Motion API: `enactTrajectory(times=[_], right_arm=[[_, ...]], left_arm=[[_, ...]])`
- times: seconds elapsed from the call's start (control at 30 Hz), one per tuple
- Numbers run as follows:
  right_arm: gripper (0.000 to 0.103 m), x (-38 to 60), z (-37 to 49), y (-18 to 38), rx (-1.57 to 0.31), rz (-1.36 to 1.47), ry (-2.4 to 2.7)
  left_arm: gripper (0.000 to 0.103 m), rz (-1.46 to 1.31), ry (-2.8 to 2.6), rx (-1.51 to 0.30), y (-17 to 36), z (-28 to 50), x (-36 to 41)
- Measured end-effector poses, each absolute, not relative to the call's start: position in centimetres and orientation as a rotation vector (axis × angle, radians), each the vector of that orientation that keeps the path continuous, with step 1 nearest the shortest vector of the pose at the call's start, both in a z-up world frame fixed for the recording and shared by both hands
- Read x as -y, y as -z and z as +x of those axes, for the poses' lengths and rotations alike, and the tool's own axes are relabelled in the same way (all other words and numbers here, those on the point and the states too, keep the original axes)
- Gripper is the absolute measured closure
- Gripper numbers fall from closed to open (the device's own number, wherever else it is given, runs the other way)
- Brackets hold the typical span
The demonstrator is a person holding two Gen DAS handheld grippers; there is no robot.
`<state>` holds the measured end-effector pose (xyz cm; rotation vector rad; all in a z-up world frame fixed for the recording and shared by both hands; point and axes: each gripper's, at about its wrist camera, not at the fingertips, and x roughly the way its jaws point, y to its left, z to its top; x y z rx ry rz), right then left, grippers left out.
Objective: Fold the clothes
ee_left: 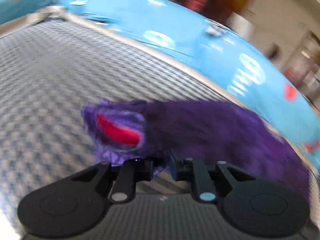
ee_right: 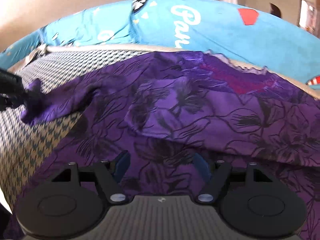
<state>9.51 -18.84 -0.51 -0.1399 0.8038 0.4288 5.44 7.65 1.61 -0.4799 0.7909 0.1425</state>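
In the left wrist view, the left tongs [ee_left: 161,168] sit closest to the camera with their two black fingers drawn nearly together, clamped on a bunched edge of the purple garment [ee_left: 210,132]. Purple cloth fills the narrow gap between the blue pads [ee_left: 173,168]. Just beyond the grip the fabric shows a paler purple inner side with a red patch [ee_left: 118,130] near the neckline, and the darker bulk of the garment trails away to the right, heavily blurred. The cloth hangs over a checked blanket [ee_left: 60,76] of small houndstooth weave with a pale hem, and behind that lies a bright blue sheet [ee_left: 140,16] printed in white. In the right wrist view, the right tongs [ee_right: 161,167] stand wide apart, holding nothing, their blue pads [ee_right: 122,165] poised over the flower-printed purple garment [ee_right: 190,120], which spreads across most of the frame. Whether the pads touch the cloth cannot be told. At the far left edge the left tongs [ee_right: 12,92] pinch a sleeve end of the garment, lifted off the checked blanket [ee_right: 36,132]. Farther back, the red patch [ee_right: 240,80] lies near the garment's top edge, against the blue sheet [ee_right: 220,32] with white lettering.
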Motion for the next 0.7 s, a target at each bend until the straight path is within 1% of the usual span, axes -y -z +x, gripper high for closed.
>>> enactTrajectory(times=[0.03, 0.07, 0.1, 0.13, 0.2, 0.27, 0.37, 0.43, 0.6, 0.7], right_arm=[[0.032, 19.1, 9.7, 0.4, -0.806, -0.119, -0.422], [0.032, 19.4, 9.9, 0.2, -0.808, -0.099, -0.415], [0.032, 19.7, 10.0, 0.1, -0.81, -0.078, -0.408], [0.032, 20.0, 10.2, -0.1, -0.812, -0.058, -0.401], [0.032, 20.5, 10.5, -0.4, -0.812, -0.025, -0.394], [0.032, 20.8, 10.7, -0.7, -0.807, 0.001, -0.394], [0.032, 21.2, 10.8, -1.1, -0.802, 0.035, -0.4], [0.032, 21.2, 10.9, -1.2, -0.803, 0.062, -0.414], [0.032, 20.9, 11.1, -1.1, -0.789, 0.111, -0.48], [0.032, 20.1, 11.1, -0.9, -0.783, 0.138, -0.541]], left_arm=[[0.086, -0.463, -0.085, -0.805, -1.6, 5.6, -6.3], [0.08, -0.44, -0.033, -0.817, -1.6, 5.5, -4.9], [0.072, -0.417, 0.017, -0.829, -1.7, 5.4, -3.5], [0.068, -0.397, 0.053, -0.835, -1.9, 5.2, -2.4], [0.05, -0.361, 0.087, -0.833, -1.9, 5.0, -1.0], [0.04, -0.335, 0.079, -0.827, -2.1, 4.8, -0.4], [0.039, -0.301, 0.031, -0.829, -2.0, 4.8, -0.7], [0.035, -0.29, -0.012, -0.84, -2.0, 4.9, -1.1], [0.02, -0.228, -0.13, -0.868, -1.7, 5.6, -2.1], [0.017, -0.194, -0.187, -0.89, -1.7, 6.3, -2.6]])
